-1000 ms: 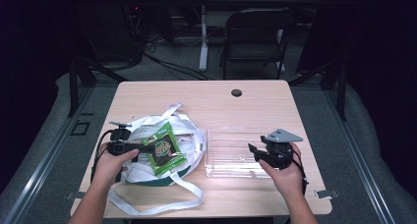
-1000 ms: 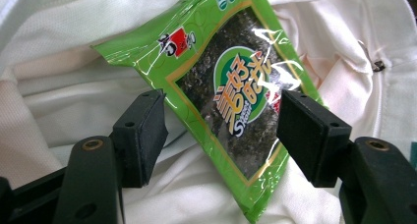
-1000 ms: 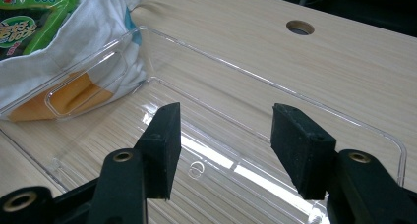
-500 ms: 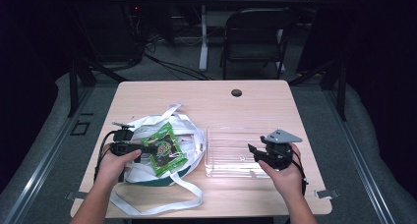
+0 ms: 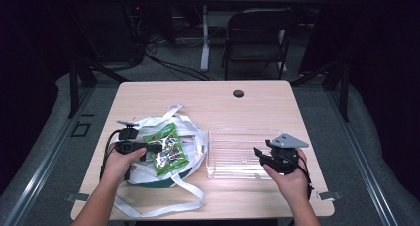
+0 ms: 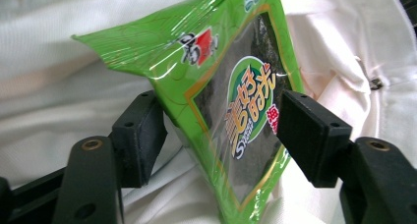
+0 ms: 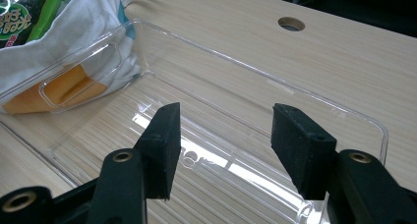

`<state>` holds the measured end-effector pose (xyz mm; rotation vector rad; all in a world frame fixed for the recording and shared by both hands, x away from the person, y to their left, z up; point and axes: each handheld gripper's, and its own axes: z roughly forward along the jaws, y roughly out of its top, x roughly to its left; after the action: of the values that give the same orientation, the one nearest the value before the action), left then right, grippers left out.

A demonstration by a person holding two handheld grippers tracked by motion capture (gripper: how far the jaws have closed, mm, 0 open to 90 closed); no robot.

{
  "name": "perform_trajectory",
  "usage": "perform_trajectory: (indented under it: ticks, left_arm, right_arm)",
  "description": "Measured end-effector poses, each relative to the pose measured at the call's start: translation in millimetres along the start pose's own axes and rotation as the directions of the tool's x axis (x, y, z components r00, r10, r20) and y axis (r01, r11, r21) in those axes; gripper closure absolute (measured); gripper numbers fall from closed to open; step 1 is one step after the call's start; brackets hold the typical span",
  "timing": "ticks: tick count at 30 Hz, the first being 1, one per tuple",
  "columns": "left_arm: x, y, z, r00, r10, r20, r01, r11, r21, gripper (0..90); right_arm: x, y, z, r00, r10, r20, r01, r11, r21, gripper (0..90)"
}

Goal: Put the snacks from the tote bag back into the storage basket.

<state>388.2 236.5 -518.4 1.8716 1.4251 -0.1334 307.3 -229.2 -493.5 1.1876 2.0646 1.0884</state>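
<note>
1. Lower now than a second ago, the shiny green seaweed snack packet [image 6: 231, 101] has sunk toward the white cloth bag [image 5: 148, 172].
2. Left gripper [image 6: 219, 135] has its jaws wide apart around the packet, not squeezing it.
3. Right gripper [image 7: 223, 145] is open too, over the clear plastic tray [image 7: 344, 117].
4. Both bag and tray sit on the light wooden table [image 5: 198, 94].

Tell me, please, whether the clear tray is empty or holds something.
Empty: the clear tray shows only the wooden table through its bottom, seen past the right tool.
</note>
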Motion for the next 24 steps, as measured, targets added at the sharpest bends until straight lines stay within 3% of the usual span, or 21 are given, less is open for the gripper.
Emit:
perform_trajectory:
  ticks: [13, 24]
  left_arm:
    - [-14.4, 4.0, -6.6, 0.993, 0.115, 0.026, -0.112, 0.989, -0.097, 46.6]
    - [-25.2, 3.4, -4.4, 0.9778, 0.192, 0.085, -0.182, 0.9771, -0.11, 51.3]
  right_arm:
    - [0.8, -2.5, -2.2, 1.0, -0.004, 0.008, 0.004, 1.0, -0.003, 45.2]
    - [2.0, -2.6, -0.6, 0.9999, -0.012, 0.005, 0.012, 1.0, 0.003, 45.1]
